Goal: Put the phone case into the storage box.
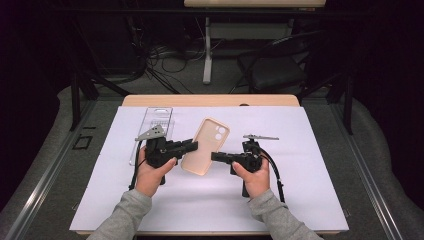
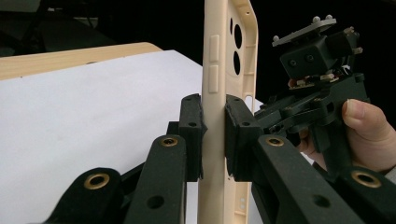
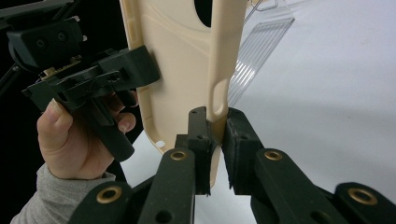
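A beige phone case (image 1: 206,145) hangs above the white sheet, held between both grippers. My left gripper (image 1: 194,145) comes in from the left and is shut on the case's left edge; in the left gripper view its pads (image 2: 191,135) press on the case's side wall (image 2: 214,116) below the button bumps. My right gripper (image 1: 214,156) reaches in from the right and is shut on the case's lower right edge; in the right gripper view that edge (image 3: 215,100) sits between its jaws near a slot. The camera cut-out (image 1: 221,133) points to the far side.
A clear plastic package (image 1: 154,126) lies flat on the white sheet (image 1: 300,165) at the back left, behind my left hand. The sheet covers a wooden table (image 1: 210,100). A dark chair (image 1: 277,70) and cables stand on the floor beyond.
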`<state>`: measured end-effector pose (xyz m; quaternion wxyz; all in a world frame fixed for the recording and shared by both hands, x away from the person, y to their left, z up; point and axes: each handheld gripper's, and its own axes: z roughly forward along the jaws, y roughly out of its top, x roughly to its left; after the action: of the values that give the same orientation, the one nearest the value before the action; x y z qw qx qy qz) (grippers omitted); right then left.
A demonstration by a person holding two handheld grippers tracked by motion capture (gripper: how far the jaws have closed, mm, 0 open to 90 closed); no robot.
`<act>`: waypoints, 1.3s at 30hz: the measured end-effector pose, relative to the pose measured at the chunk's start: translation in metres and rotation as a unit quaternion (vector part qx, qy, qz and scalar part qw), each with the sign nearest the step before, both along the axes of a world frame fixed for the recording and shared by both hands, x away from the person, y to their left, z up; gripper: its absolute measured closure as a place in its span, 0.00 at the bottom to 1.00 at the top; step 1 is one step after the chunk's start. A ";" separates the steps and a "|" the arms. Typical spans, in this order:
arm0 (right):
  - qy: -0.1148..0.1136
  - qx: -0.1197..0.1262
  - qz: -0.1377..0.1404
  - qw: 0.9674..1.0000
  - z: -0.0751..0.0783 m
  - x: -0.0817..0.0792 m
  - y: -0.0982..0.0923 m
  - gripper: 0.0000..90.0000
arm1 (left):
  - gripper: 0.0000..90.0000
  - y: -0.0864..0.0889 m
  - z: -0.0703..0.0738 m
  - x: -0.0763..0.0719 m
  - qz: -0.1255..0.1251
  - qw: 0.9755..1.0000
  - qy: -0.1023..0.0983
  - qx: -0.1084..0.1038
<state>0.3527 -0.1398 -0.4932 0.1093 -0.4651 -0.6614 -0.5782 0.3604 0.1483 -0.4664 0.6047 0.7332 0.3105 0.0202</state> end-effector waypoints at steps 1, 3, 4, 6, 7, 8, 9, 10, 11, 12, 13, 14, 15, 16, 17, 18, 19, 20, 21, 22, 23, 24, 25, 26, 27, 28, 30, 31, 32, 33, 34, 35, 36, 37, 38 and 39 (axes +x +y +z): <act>0.000 0.002 -0.002 1.000 0.000 0.000 0.000 0.91 | 0.87 0.000 0.000 0.000 0.002 1.000 -0.001 -0.001; -0.001 0.000 -0.003 1.000 0.000 0.000 0.000 0.91 | 0.84 0.001 0.000 0.001 0.007 1.000 -0.001 -0.005; 0.002 -0.001 -0.002 1.000 0.000 0.000 -0.001 0.91 | 0.83 0.002 0.000 0.001 0.008 1.000 0.000 -0.005; 0.001 0.000 -0.005 1.000 -0.001 0.001 -0.001 0.91 | 0.82 0.002 0.000 0.001 0.008 1.000 0.001 -0.005; 0.002 0.000 -0.006 1.000 -0.001 0.001 -0.001 0.91 | 0.82 0.002 0.000 0.001 0.008 1.000 0.001 -0.005; 0.002 0.000 -0.007 1.000 -0.001 0.001 -0.001 0.91 | 0.80 0.003 0.000 0.001 0.009 1.000 0.001 -0.005; 0.000 -0.002 -0.007 1.000 -0.001 0.001 -0.002 0.91 | 0.79 0.002 0.000 0.002 0.009 1.000 0.001 -0.007; -0.001 -0.002 -0.009 1.000 -0.001 0.001 -0.001 0.91 | 0.78 0.003 0.000 0.002 0.010 1.000 0.001 -0.007; -0.002 -0.003 -0.010 1.000 -0.001 0.001 -0.002 0.91 | 0.76 0.003 0.000 0.002 0.011 1.000 0.000 -0.006; -0.003 -0.004 -0.012 1.000 -0.001 0.001 -0.002 0.91 | 0.75 0.003 0.000 0.002 0.013 1.000 0.000 -0.007; -0.003 -0.005 -0.014 1.000 -0.001 0.001 -0.002 0.91 | 0.73 0.003 0.000 0.002 0.013 1.000 0.001 -0.005; -0.005 -0.008 -0.014 1.000 -0.001 0.001 -0.003 0.91 | 0.72 0.003 0.000 0.003 0.013 1.000 0.003 -0.005; -0.006 -0.008 -0.016 1.000 -0.001 0.001 -0.004 0.91 | 0.70 0.004 0.000 0.004 0.014 1.000 0.004 -0.004; -0.008 -0.010 -0.018 1.000 -0.001 0.002 -0.004 0.91 | 0.69 0.004 -0.001 0.004 0.015 1.000 0.006 -0.001; -0.010 -0.013 -0.020 1.000 0.000 0.002 -0.005 0.91 | 0.68 0.004 -0.001 0.005 0.017 1.000 0.006 0.001; -0.013 -0.015 -0.024 1.000 0.000 0.002 -0.005 0.91 | 0.67 0.004 -0.001 0.005 0.018 1.000 0.006 0.002; -0.015 -0.017 -0.026 0.999 0.000 0.002 -0.006 0.91 | 0.65 0.004 -0.001 0.005 0.021 1.000 0.005 0.002; -0.016 -0.021 -0.027 0.999 0.000 0.002 -0.006 0.91 | 0.63 0.004 -0.001 0.005 0.022 1.000 0.005 0.002; -0.019 -0.024 -0.029 0.999 0.000 0.002 -0.007 0.91 | 0.62 0.004 -0.002 0.006 0.023 1.000 0.005 0.002; -0.022 -0.028 -0.031 0.999 0.000 0.003 -0.007 0.91 | 0.61 0.004 -0.002 0.006 0.024 1.000 0.003 0.003; -0.023 -0.030 -0.033 0.999 0.000 0.003 -0.008 0.91 | 0.60 0.004 -0.002 0.006 0.026 1.000 0.002 0.003; -0.024 -0.034 -0.034 0.999 0.000 0.003 -0.008 0.91 | 0.59 0.005 -0.001 0.006 0.027 1.000 0.003 0.005; -0.027 -0.037 -0.035 0.998 0.000 0.003 -0.009 0.91 | 0.58 0.005 -0.001 0.006 0.028 1.000 0.003 0.006; -0.029 -0.039 -0.037 0.998 0.000 0.003 -0.009 0.91 | 0.58 0.005 -0.001 0.006 0.030 1.000 0.002 0.008; -0.029 -0.041 -0.038 0.998 0.001 0.003 -0.009 0.91 | 0.57 0.005 -0.001 0.006 0.032 0.999 0.000 0.010; -0.030 -0.043 -0.038 0.998 0.001 0.003 -0.009 0.91 | 0.56 0.005 -0.001 0.006 0.035 0.999 -0.005 0.014; -0.033 -0.049 -0.040 0.997 0.001 0.003 -0.010 0.91 | 0.56 0.005 0.000 0.006 0.041 0.999 -0.013 0.028; -0.036 -0.053 -0.041 0.997 0.001 0.003 -0.010 0.91 | 0.55 0.005 0.001 0.006 0.045 0.998 -0.017 0.034; -0.039 -0.053 -0.042 0.997 0.001 0.003 -0.010 0.91 | 0.54 0.005 0.001 0.006 0.047 0.998 -0.019 0.037; -0.039 -0.056 -0.042 0.997 0.002 0.003 -0.009 0.91 | 0.54 0.005 0.001 0.006 0.051 0.998 -0.019 0.040; -0.041 -0.058 -0.042 0.997 0.002 0.003 -0.009 0.91 | 0.54 0.006 0.002 0.006 0.053 0.998 -0.019 0.041; -0.044 -0.061 -0.041 0.996 0.003 0.002 -0.009 0.91 | 0.54 0.006 0.002 0.006 0.053 0.998 -0.017 0.043; -0.048 -0.064 -0.042 0.996 0.003 0.002 -0.009 0.91 | 0.54 0.006 0.002 0.006 0.055 0.997 -0.016 0.045; -0.049 -0.066 -0.042 0.996 0.004 0.002 -0.008 0.91 | 0.53 0.007 0.002 0.006 0.056 0.997 -0.017 0.046; -0.051 -0.068 -0.042 0.995 0.004 0.001 -0.008 0.91 | 0.53 0.007 0.002 0.007 0.057 0.997 -0.016 0.046; -0.054 -0.070 -0.044 0.995 0.005 0.001 -0.008 0.91 | 0.52 0.007 0.002 0.007 0.057 0.997 -0.017 0.047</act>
<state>0.3534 -0.1474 -0.4886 0.0156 -0.4683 -0.6844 -0.5586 0.3671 0.1551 -0.4641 0.5724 0.7415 0.3404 0.0817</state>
